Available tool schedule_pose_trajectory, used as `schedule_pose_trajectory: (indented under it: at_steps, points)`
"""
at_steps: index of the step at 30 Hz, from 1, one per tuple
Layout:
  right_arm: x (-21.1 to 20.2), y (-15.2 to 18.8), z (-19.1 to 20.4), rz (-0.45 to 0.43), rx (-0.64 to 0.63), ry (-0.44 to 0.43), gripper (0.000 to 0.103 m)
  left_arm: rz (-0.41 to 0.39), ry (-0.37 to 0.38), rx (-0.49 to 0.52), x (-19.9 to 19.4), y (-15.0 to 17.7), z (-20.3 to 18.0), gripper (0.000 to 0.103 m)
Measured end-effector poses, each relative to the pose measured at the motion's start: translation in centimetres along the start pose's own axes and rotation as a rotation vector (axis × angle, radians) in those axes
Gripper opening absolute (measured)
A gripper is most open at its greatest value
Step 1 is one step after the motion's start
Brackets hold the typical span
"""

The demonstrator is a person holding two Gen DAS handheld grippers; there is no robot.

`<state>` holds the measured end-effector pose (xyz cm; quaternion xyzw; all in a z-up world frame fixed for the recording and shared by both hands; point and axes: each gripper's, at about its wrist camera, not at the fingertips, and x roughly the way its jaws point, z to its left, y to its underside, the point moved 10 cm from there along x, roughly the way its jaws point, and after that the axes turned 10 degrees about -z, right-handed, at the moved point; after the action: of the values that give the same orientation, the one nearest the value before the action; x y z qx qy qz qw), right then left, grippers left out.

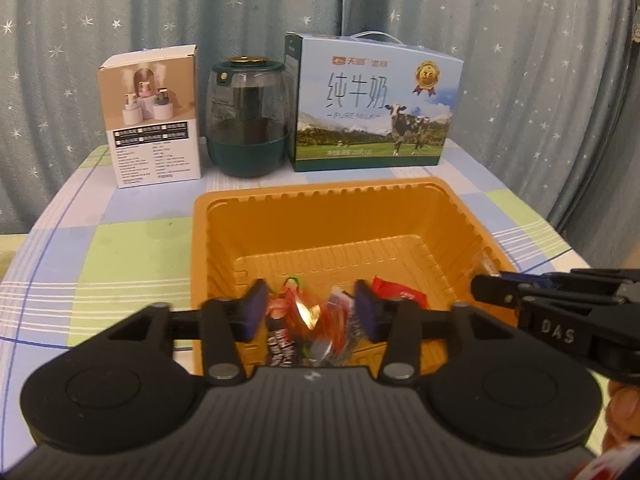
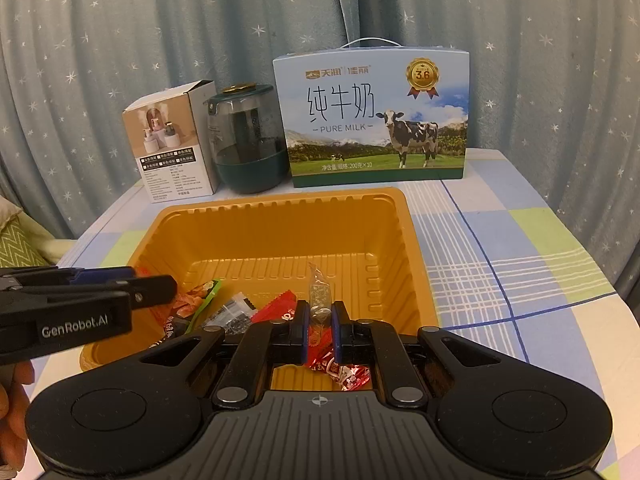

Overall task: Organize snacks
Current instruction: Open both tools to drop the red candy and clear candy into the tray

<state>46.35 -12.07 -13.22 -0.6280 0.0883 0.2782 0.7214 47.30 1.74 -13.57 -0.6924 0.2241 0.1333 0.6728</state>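
Note:
An orange plastic tray [image 1: 320,194] [image 2: 280,200] sits on the checked tablecloth and holds several wrapped snacks. My left gripper [image 1: 312,312] hangs over the tray's near end, jaws apart. An orange-red packet with a green edge [image 1: 292,296] and other wrappers lie below the gap, and neither pad presses on them. A red packet [image 1: 396,294] lies just to the right. My right gripper [image 2: 320,332] is shut on a clear-wrapped candy [image 2: 320,296] that sticks up between its pads, above red wrappers [image 2: 340,368]. In the left wrist view, the right gripper [image 1: 484,286] reaches in from the right.
A white product box [image 1: 150,120], a dark green jar [image 1: 248,120] and a pure-milk carton [image 1: 376,104] stand in a row behind the tray. A starred curtain hangs behind the table. The table edge curves off at left and right. A hand [image 2: 12,400] holds the left gripper.

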Motion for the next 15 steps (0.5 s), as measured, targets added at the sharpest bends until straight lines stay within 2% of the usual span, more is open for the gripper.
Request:
schedule_pose_trajectory:
  at_steps: [8, 15]
  points:
    - [-0.1, -0.2, 0.4, -0.008, 0.025, -0.026, 0.011, -0.004, -0.045, -0.04, -0.6, -0.1, 2.3, 0.051]
    - [0.0, -0.5, 0.8, -0.012, 0.048, -0.048, 0.011, -0.011, -0.064, -0.032, -0.9, -0.2, 2.8, 0.054]
